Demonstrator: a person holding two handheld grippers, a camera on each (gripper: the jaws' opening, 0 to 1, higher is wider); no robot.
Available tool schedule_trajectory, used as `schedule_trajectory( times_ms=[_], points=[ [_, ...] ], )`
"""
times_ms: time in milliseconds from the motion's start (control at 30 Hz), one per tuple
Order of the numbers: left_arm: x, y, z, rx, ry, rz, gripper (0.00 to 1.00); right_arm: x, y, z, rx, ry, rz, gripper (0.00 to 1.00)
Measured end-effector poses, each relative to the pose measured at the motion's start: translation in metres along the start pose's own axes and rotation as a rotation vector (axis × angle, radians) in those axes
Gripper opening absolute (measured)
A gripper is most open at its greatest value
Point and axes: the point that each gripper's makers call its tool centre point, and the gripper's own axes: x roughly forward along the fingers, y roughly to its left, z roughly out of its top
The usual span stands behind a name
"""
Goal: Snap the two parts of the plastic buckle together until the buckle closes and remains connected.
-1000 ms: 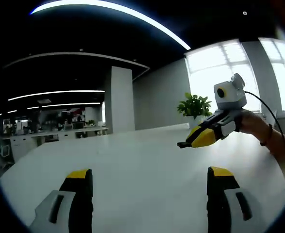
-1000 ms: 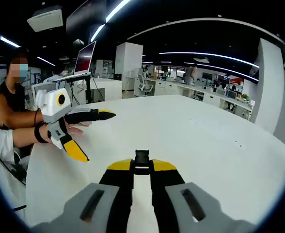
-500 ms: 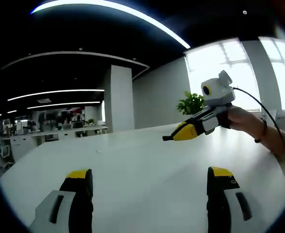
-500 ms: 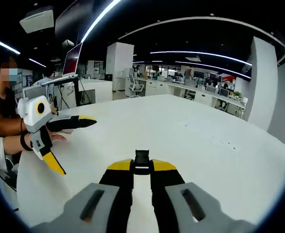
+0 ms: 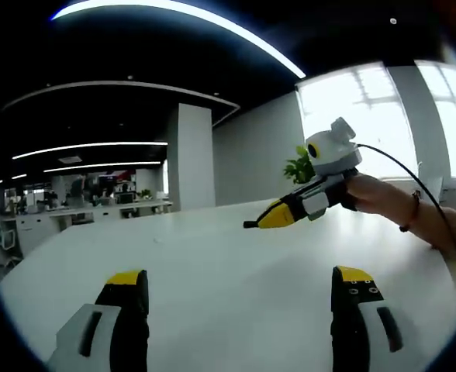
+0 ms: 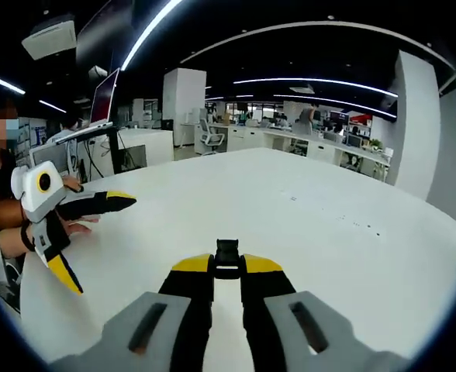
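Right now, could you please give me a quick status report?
Right gripper shut on black buckle part. Left gripper open, empty. White table ahead.

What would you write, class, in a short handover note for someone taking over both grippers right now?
Right gripper: shut on a black buckle part, held above the white table.
Left gripper: open, jaws wide apart, holding nothing.
Done: one buckle piece is gripped.
Left: the other buckle piece cannot be seen from here; find it, pick it up with the left gripper, then snap the two together.
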Motion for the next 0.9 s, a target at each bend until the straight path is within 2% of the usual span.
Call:
schedule_trajectory(
  times_ms=[100, 533, 900],
  points=[
    [0.0, -0.002, -0.002, 0.001, 0.005, 0.001, 0.99, 0.006, -0.011, -0.003, 0.019, 0.013, -0.007, 0.11],
    [-0.002, -0.013, -0.004, 0.002, 0.008, -0.004, 0.99, 0.016, -0.013, -0.022, 0.039, 0.051, -0.011, 0.11],
    [-0.003, -0.012, -0.004, 0.004, 0.012, -0.006, 0.99, 0.026, -0.021, -0.039, 0.039, 0.093, -0.02, 0.11]
  ],
)
